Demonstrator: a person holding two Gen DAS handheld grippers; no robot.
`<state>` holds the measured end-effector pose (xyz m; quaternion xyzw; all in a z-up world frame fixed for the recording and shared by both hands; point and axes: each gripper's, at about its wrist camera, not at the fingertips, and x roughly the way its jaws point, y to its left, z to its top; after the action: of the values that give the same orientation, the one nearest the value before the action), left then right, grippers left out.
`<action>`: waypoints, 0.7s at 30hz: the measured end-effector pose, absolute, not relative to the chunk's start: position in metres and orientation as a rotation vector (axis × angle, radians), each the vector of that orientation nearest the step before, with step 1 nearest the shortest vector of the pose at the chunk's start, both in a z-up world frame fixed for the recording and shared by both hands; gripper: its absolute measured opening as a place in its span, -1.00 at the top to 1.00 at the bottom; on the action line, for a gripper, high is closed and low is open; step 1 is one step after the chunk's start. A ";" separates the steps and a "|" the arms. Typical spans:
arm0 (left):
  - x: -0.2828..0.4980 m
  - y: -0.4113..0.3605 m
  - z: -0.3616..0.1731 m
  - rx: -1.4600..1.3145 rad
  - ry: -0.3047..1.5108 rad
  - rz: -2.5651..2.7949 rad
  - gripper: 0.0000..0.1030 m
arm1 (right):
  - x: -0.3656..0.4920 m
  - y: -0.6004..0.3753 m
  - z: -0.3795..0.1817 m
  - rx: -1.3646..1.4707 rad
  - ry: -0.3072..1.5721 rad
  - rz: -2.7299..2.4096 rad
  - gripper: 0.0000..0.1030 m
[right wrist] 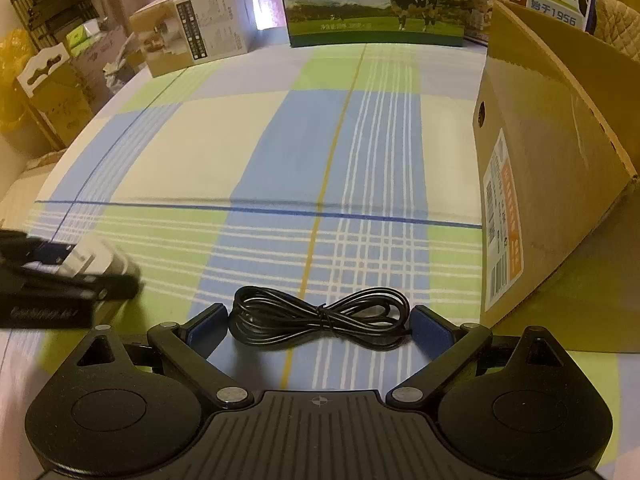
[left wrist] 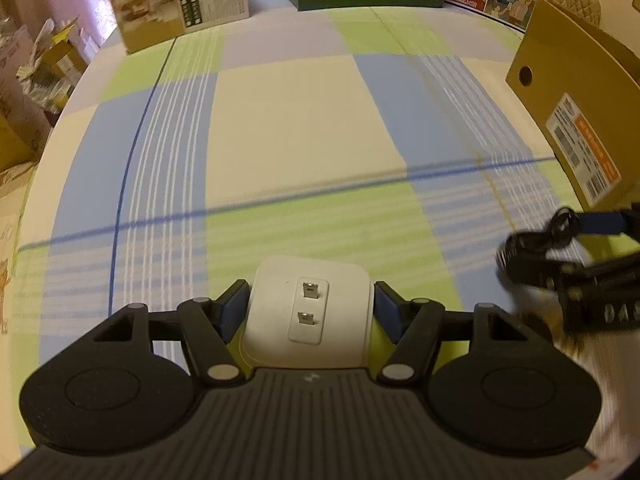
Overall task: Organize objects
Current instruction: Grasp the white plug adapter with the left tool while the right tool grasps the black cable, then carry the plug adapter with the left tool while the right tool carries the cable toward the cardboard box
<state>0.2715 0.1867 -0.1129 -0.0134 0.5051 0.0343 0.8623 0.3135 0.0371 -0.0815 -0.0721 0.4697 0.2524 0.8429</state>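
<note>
Between our left gripper (left wrist: 310,310) pads sits the white plug adapter (left wrist: 308,312), prongs facing up, clamped on both sides. Our right gripper (right wrist: 318,326) brackets the bundled black cable (right wrist: 320,322); its pads touch the coil's ends, so we judge it gripped, though how firmly we cannot tell. Both items appear lifted or at least in hand, near the table's front edge. The open brown cardboard box (right wrist: 560,184) stands to the right, just beside the cable; we read it as the likely destination. Nothing shows inside it from here, so we judge the sorting barely begun: two pickups made, both placements left.

Surface: a plaid cloth (left wrist: 296,120) in blue, green and cream, otherwise bare in the middle. Milk cartons (right wrist: 376,4) and a smaller printed box (right wrist: 192,40) line the far edge. Clutter of cardboard off the left side.
</note>
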 end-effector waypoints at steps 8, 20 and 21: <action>0.234 0.178 -0.109 -0.047 1.090 0.094 -0.23 | 0.308 0.035 -0.082 -0.184 0.992 0.549 -0.81; 0.211 0.173 -0.089 -0.077 1.057 0.126 -0.23 | 0.289 0.024 -0.062 -0.175 0.955 0.582 -0.80; 0.210 0.172 -0.086 -0.077 1.049 0.127 -0.23 | 0.287 0.022 -0.059 -0.173 0.947 0.586 -0.80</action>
<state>0.2098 0.1718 -0.0857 -0.0366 0.5004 0.0604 0.8629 0.2869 0.0223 -0.0590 -0.0819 0.4489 0.2776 0.8454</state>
